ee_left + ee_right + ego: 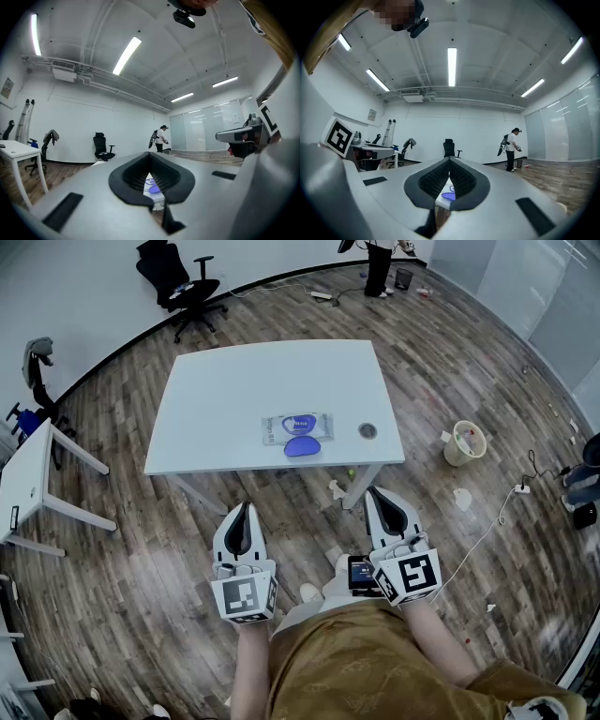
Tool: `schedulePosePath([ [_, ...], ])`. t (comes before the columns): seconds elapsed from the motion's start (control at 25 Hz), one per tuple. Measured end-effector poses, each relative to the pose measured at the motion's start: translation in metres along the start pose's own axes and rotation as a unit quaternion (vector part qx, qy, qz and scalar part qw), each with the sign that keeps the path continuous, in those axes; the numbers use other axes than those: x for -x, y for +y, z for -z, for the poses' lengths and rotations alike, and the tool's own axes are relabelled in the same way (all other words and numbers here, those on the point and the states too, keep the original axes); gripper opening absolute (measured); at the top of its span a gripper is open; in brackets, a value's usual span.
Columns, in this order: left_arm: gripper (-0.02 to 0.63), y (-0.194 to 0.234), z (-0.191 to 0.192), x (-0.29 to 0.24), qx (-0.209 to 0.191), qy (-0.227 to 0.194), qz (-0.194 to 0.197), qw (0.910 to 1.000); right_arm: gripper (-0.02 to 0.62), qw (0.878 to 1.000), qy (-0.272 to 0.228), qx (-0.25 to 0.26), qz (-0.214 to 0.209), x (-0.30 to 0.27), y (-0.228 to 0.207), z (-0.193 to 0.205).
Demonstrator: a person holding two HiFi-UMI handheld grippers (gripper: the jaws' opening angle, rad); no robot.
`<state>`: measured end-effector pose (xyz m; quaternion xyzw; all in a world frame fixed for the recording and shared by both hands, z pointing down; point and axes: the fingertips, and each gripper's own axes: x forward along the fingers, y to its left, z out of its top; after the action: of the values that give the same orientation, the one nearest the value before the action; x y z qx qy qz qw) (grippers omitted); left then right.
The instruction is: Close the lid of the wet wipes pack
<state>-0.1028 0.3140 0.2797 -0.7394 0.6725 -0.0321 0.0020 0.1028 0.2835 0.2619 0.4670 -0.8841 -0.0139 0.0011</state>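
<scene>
The wet wipes pack (298,427) lies flat near the front edge of the white table (234,390). Its blue lid (302,447) is flipped open toward me. Both grippers are held low by my body, well short of the table. The left gripper (245,509) and the right gripper (377,493) point at the table, jaws together and holding nothing. In the left gripper view a sliver of the pack (152,183) shows through the slit between the shut jaws of the left gripper (150,155). The right gripper view shows the blue lid (449,195) below the right gripper's (450,161) tips.
A round cable hole (367,430) sits in the table right of the pack. On the wooden floor are a small bin (465,442), crumpled paper (336,489) and a white cable (487,531). Another desk (28,474) stands left, an office chair (183,287) and a person (380,263) farther back.
</scene>
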Motion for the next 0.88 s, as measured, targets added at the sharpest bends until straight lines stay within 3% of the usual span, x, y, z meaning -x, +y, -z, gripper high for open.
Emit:
schedulePosePath([
  [0.44,-0.008,0.013,0.003,-0.013,-0.001,0.007,-0.011,0.9999,0.006,1.000,-0.012,-0.017,-0.015,-0.021,0.001,0.001],
  [0.72,-0.008,0.014,0.009,-0.044,-0.002,0.017,-0.011,0.9998,0.006,0.998,-0.011,-0.051,-0.037,-0.048,-0.014,0.010],
  [0.88,-0.008,0.015,0.015,-0.069,0.000,0.025,-0.011,0.9996,0.006,0.999,-0.005,-0.039,-0.038,-0.070,-0.027,0.015],
])
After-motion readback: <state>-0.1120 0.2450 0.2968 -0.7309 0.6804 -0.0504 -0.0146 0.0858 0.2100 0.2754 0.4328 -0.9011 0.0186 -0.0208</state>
